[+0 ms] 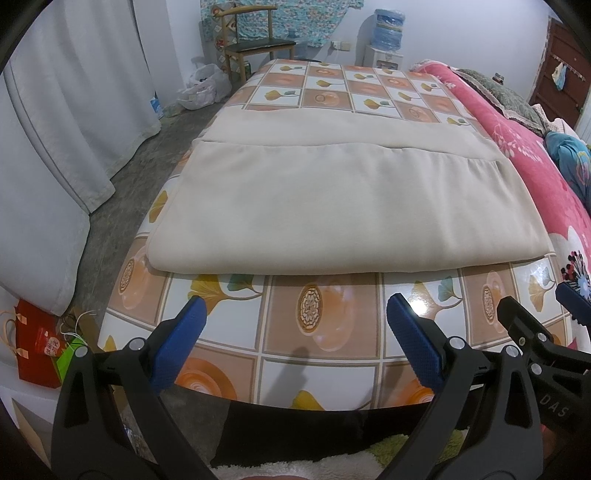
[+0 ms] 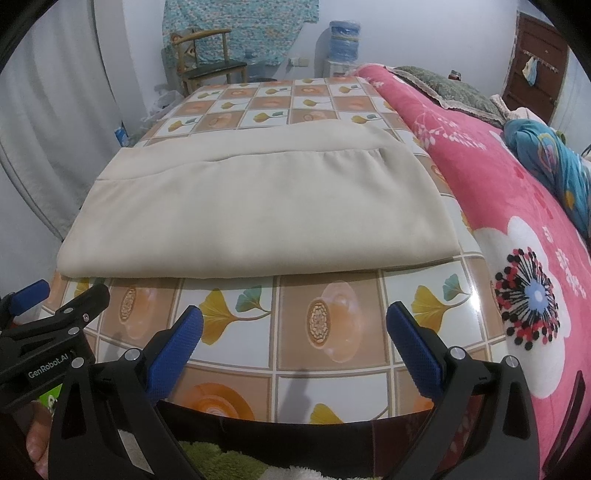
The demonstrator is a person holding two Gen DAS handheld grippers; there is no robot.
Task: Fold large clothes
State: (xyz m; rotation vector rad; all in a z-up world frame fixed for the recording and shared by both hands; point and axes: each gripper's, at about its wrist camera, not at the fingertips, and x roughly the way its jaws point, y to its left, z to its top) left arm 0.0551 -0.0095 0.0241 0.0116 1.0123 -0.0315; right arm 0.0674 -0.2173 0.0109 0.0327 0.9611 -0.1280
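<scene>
Two claws, both gaping wide, nothing between the blue pads. Left claw (image 1: 295,328) low over the near edge of the table (image 1: 332,350); right claw (image 2: 295,328) likewise, just beside it. No contact with cloth on either side, only bare glossy tablecloth, tiled with ginkgo leaves and orange bowls, under the fingers.

Farther out, squarely across the middle of the table: the beige garment (image 1: 332,206), seen again from the right wrist (image 2: 258,210). Already doubled over on itself, upper layer lying flat on a longer lower layer, far strip of that lower layer showing past the seam. Near edge rounded and thick, well apart from both claws. Type of garment impossible to tell from its folded shape.

Judged from the lie of it: folding well along, perhaps one or two more folds left to make a compact bundle, or possibly finished, with both claws drawn back and free.

Off to the right, a pink floral blanket (image 2: 517,229) on the bed, touching the table's edge. Left on the floor, a red gift bag (image 1: 35,343), contents not visible, and farther back a white plastic bag (image 1: 201,86), contents not clear. Water dispenser bottle (image 1: 388,27) against the far wall.
</scene>
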